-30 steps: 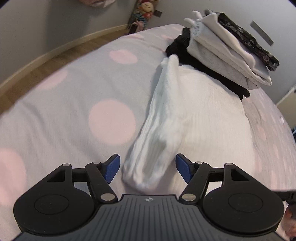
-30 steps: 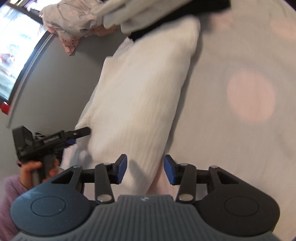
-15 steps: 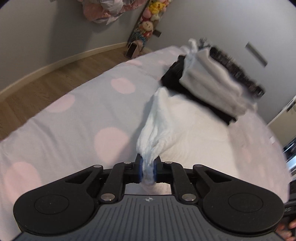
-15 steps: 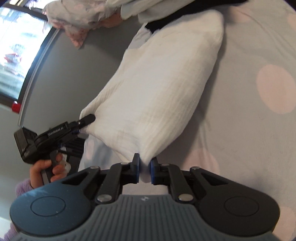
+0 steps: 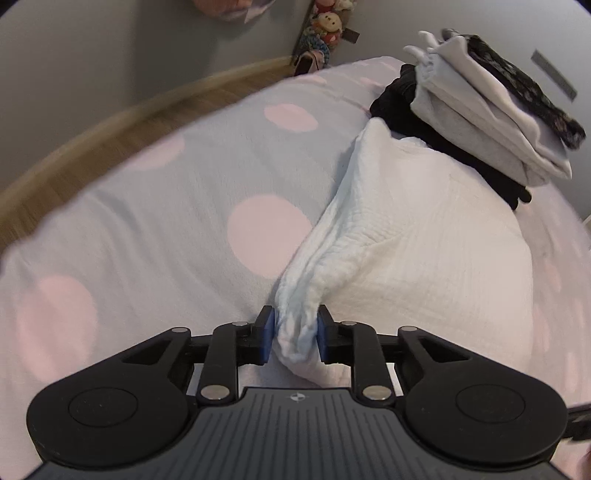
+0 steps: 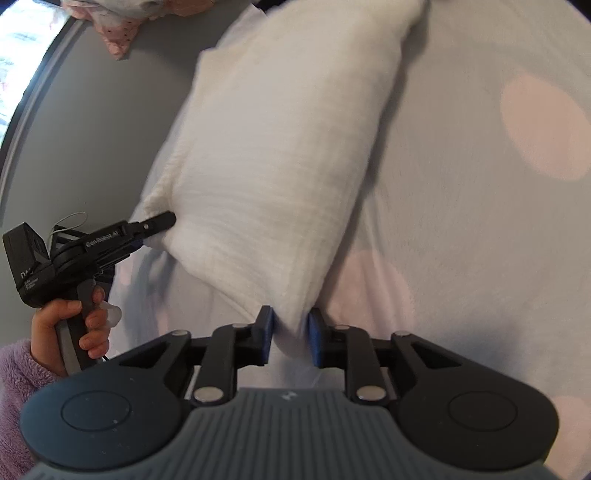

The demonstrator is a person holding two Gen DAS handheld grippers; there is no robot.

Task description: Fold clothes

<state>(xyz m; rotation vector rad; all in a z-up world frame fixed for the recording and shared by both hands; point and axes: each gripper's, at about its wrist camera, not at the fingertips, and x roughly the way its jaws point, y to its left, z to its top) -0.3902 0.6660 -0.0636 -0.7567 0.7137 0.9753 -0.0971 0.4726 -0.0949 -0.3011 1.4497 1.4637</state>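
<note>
Two claws, one white cloth (image 5: pixel 424 236). The left claw (image 5: pixel 293 332) and right claw (image 6: pixel 290 334) each pinch a near corner of it, jaws opening slightly with fabric between. Beyond the left claw sits one stack of folded clothes (image 5: pixel 491 122) on the dotted bedspread (image 5: pixel 147 221).

Plush toys (image 5: pixel 325 26) lean on the wall beyond the spotted bedspread (image 5: pixel 155 206).

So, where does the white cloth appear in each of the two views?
Left wrist view: the white cloth runs from bottom centre to upper right.
Right wrist view: the white cloth fills the centre, from top down to bottom centre.
Shared landmark: the bedcover with pink dots.
</note>
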